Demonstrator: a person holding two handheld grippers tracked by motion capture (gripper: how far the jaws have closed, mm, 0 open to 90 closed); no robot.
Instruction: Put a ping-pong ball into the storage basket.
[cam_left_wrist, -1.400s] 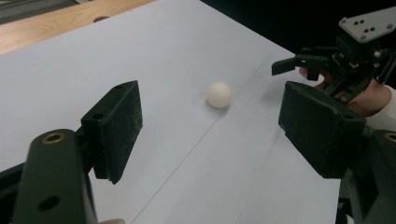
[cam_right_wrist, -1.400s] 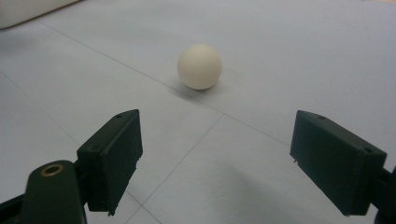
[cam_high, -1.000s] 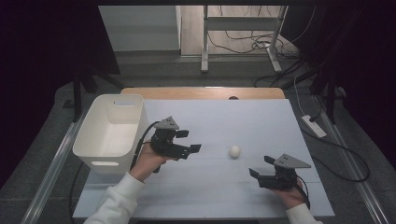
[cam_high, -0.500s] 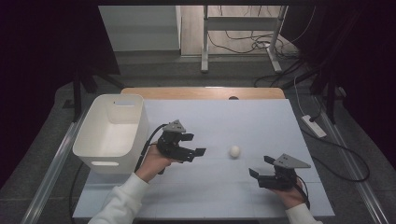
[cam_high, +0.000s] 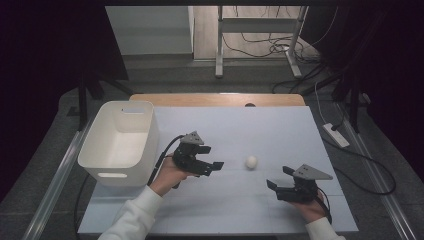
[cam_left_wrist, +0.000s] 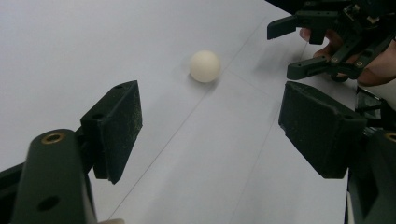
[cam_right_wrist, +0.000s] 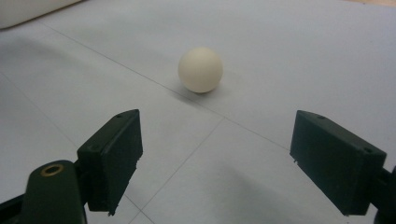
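A ball lies on the desk right of the frame's centre. The left tongs sit just left of it, the right tongs below and to its right, with the ball between them and touching neither. A bin stands at the desk's left edge, left of the left tongs.
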